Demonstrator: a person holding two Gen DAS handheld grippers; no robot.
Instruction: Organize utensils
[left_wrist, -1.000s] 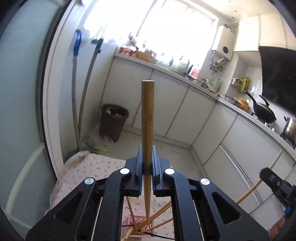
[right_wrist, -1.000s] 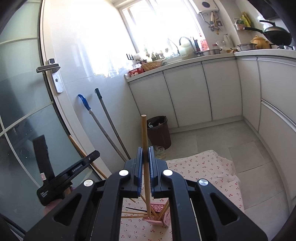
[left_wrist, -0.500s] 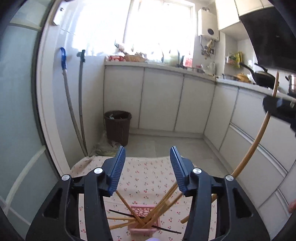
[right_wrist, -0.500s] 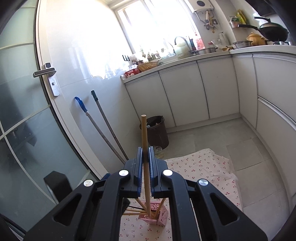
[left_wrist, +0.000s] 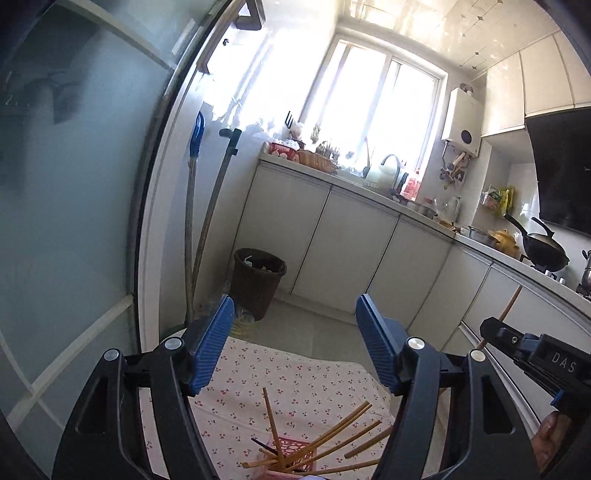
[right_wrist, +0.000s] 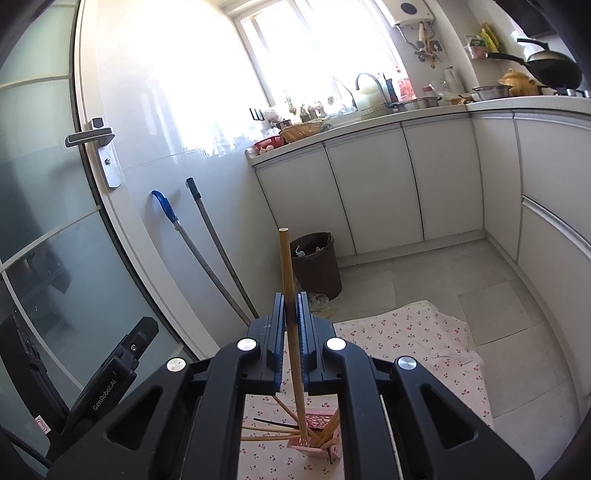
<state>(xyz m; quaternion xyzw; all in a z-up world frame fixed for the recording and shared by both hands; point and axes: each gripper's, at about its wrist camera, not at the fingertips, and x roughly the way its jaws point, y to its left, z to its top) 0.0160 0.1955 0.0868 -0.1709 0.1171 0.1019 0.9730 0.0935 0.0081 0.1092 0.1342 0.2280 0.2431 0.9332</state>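
A pink perforated holder (left_wrist: 291, 448) (right_wrist: 314, 430) stands on the cherry-print cloth (left_wrist: 295, 373) with several bamboo chopsticks (left_wrist: 332, 435) leaning out of it. My left gripper (left_wrist: 293, 328) hangs above and behind the holder, its jaws opening, with nothing between the blue pads (left_wrist: 212, 343). My right gripper (right_wrist: 290, 325) is shut on one upright bamboo chopstick (right_wrist: 286, 258), whose lower end reaches down to the holder. In the left wrist view the right gripper's body (left_wrist: 532, 358) shows at the right edge with the chopstick top (left_wrist: 511, 301) above it.
A dark waste bin (left_wrist: 258, 280) (right_wrist: 317, 269) stands on the tiled floor beyond the cloth. Two mop handles (left_wrist: 207, 229) lean against the glass door frame. White cabinets (right_wrist: 406, 184) run along the back and right. A person's hand (left_wrist: 550, 439) is at the lower right.
My left gripper opened and let go of its chopstick, which now leans in the holder, then drew back and swung its view left. The right gripper stayed shut on its chopstick.
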